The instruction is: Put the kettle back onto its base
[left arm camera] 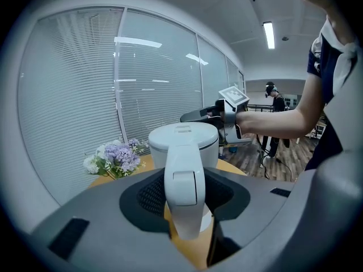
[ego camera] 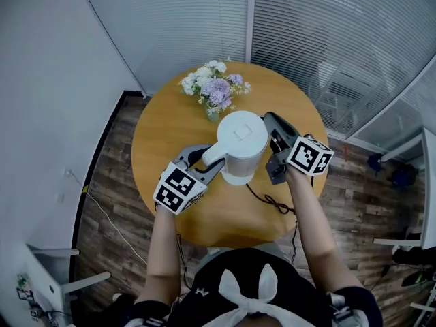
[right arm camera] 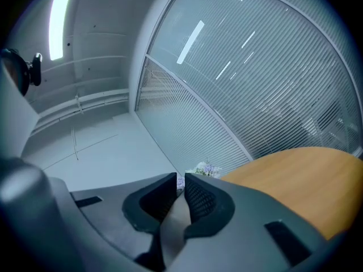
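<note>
Head view: we are looking steeply down at a round, honey-coloured wooden desk (ego camera: 225, 216). A smooth white plastic kettle (ego camera: 242, 138), drum-shaped with a flat lid, is sitting near the middle. A thin black cord (ego camera: 272, 201) is trailing from beneath it, so the base is probably lying hidden underneath. Our left tool (ego camera: 210, 163) is pinching the curved handle, while our right tool (ego camera: 272, 125) is hovering just beside the body.

Left gripper view: dark ribbed pads (left arm camera: 150, 194) are clamping the glossy handle. We are judging it best to lower it level, letting go only once it is seated.

Right gripper view: the jaws are pressing almost together on nothing, with lilac-and-white flowers (right arm camera: 207, 169) showing beyond.
</note>
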